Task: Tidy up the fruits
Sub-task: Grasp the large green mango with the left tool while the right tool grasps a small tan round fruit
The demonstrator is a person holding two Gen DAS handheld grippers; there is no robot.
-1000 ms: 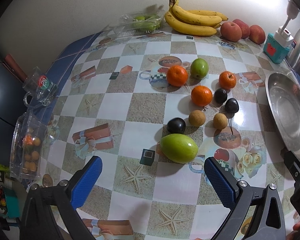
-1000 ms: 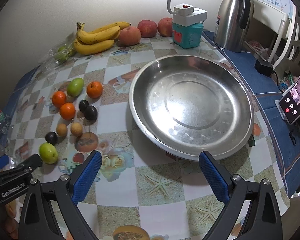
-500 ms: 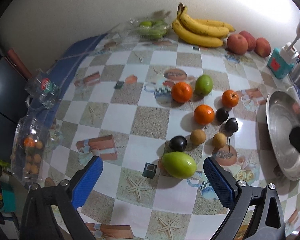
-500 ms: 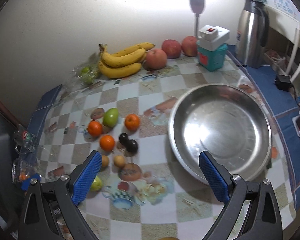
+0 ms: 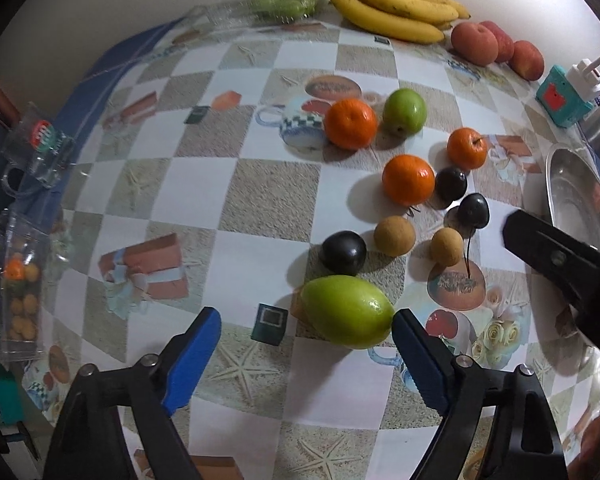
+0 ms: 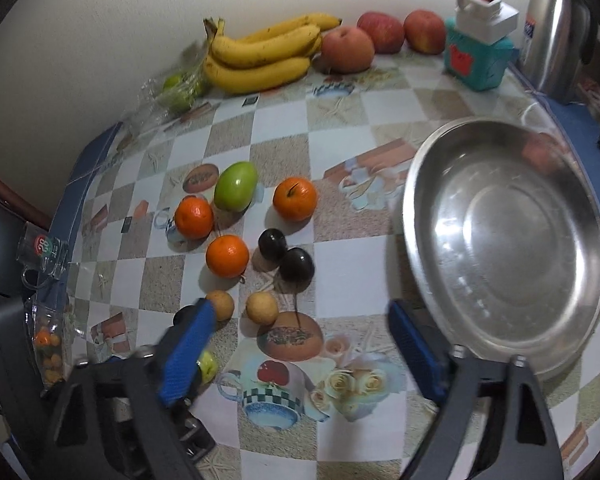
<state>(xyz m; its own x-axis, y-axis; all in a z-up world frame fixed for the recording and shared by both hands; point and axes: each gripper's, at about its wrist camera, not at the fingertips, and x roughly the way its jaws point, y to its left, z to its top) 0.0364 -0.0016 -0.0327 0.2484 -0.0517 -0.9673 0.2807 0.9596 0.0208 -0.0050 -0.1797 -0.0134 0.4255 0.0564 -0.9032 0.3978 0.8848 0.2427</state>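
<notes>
My left gripper point(image 5: 306, 334) is open just in front of a large green mango point(image 5: 347, 311); the mango's right end is close to my right finger. Behind it lie a dark plum point(image 5: 343, 252), two tan longans point(image 5: 394, 235), two more dark plums point(image 5: 473, 209), three oranges point(image 5: 408, 179) and a green fruit point(image 5: 404, 111). My right gripper point(image 6: 298, 350) is open and empty above the cloth, with the tan longans point(image 6: 262, 308) just ahead and the steel bowl point(image 6: 504, 248) to its right. Its body shows at the right of the left wrist view point(image 5: 560, 256).
Bananas point(image 6: 260, 56), three peaches point(image 6: 347, 49) and a bag of green fruit point(image 6: 178, 88) line the wall. A teal box with a lamp point(image 6: 478, 50) and a steel kettle point(image 6: 556, 40) stand at the back right. A clear glass mug point(image 5: 36, 148) and a clear box of small fruit point(image 5: 18, 280) sit at the left edge.
My left gripper has moved forward and down to the green mango. My right gripper has dropped lower and swung left toward the small fruits, its body now in the left wrist view.
</notes>
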